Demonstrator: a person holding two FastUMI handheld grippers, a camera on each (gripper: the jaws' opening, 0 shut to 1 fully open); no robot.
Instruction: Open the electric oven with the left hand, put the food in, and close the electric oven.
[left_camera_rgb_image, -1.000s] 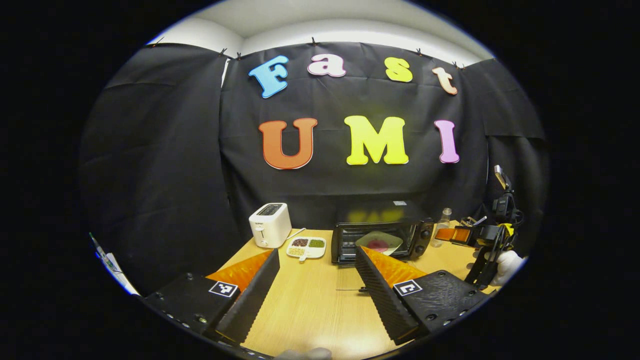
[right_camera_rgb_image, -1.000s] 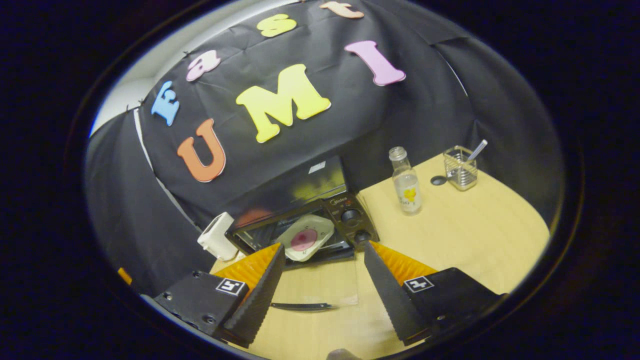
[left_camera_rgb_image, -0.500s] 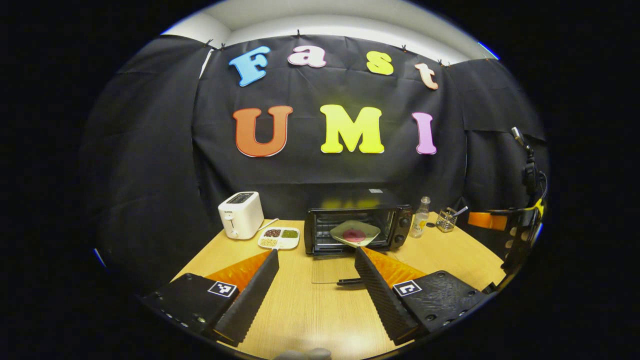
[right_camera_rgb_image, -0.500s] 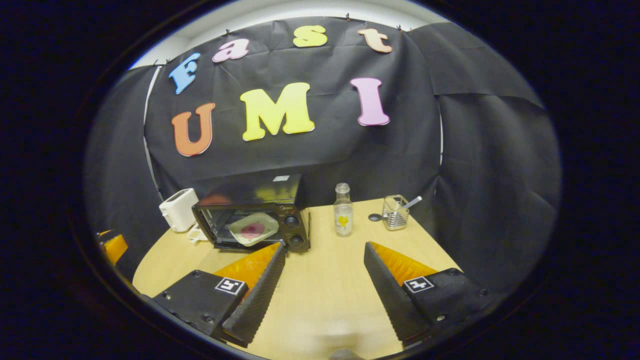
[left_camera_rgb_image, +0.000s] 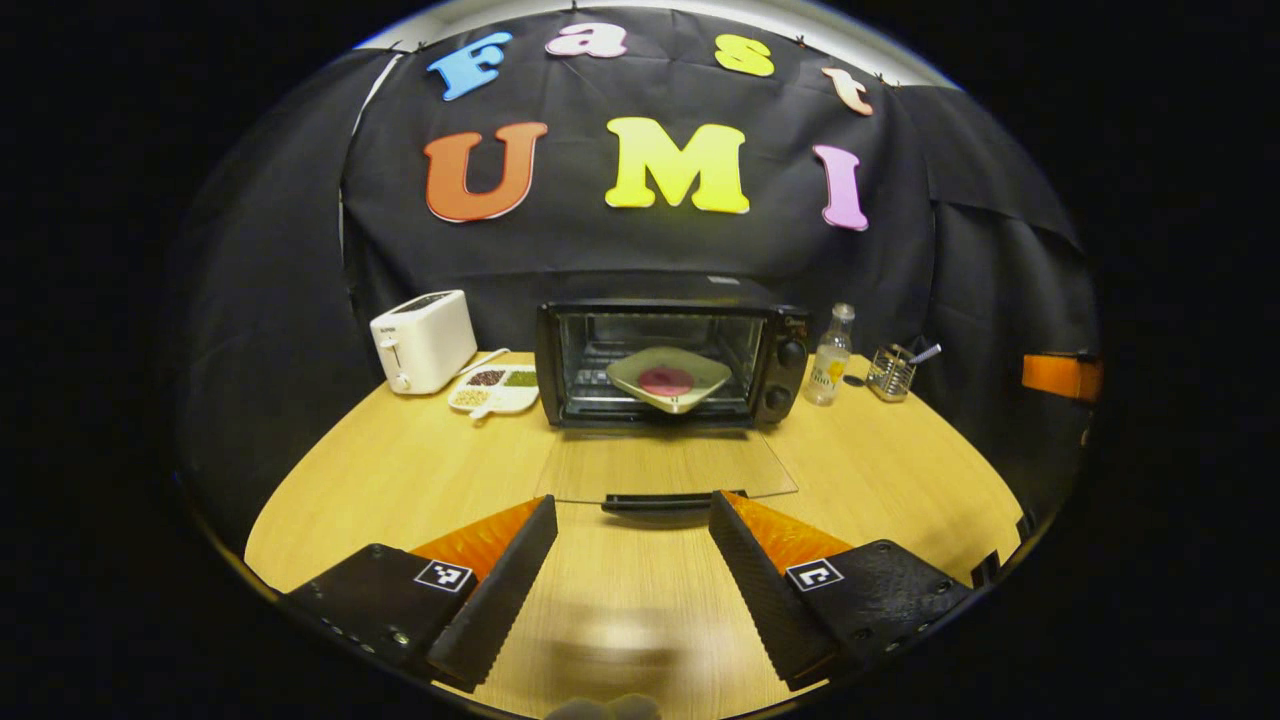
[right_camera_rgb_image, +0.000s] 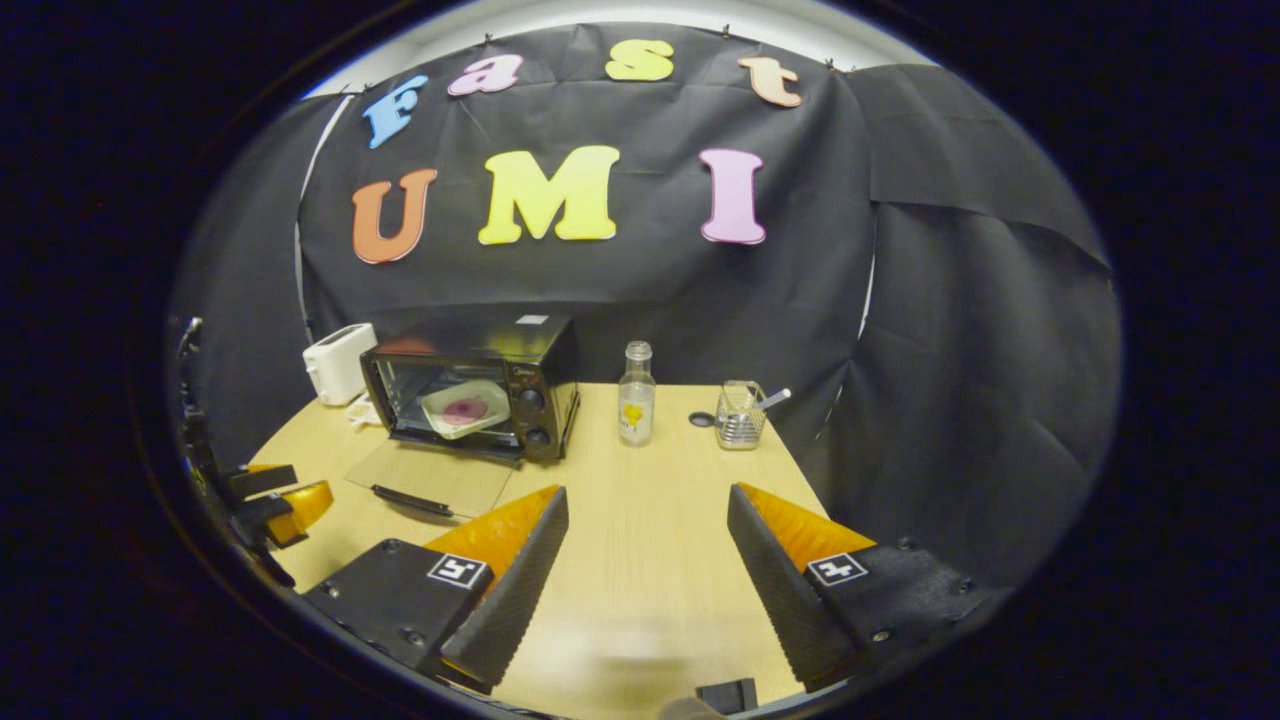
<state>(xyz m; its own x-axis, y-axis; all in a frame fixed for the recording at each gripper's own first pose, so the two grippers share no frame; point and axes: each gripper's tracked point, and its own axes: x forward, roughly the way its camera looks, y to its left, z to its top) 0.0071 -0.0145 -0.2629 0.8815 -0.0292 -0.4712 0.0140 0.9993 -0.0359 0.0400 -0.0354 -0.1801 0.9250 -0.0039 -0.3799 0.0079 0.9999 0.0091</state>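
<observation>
- The electric oven (left_camera_rgb_image: 665, 362) stands at the back of the tabletop (left_camera_rgb_image: 400, 480), its glass door (left_camera_rgb_image: 665, 468) folded flat down onto the wood, handle toward the front.
- A plate of food (left_camera_rgb_image: 668, 379) sits tilted inside the open oven.
- The left gripper (left_camera_rgb_image: 632, 515) hovers just before the door handle, fingers apart, holding nothing.
- The right gripper (right_camera_rgb_image: 647, 510) hangs over bare wood to the right of the oven, fingers apart and empty.
- A toaster (left_camera_rgb_image: 423, 340), a divided dish (left_camera_rgb_image: 495, 388), a bottle (right_camera_rgb_image: 632, 407) and a wire holder (right_camera_rgb_image: 741, 414) flank the oven.

Staged recording booth: black cloth wall (left_camera_rgb_image: 640, 250), kitchen appliances on wooden table (left_camera_rgb_image: 400, 470)
</observation>
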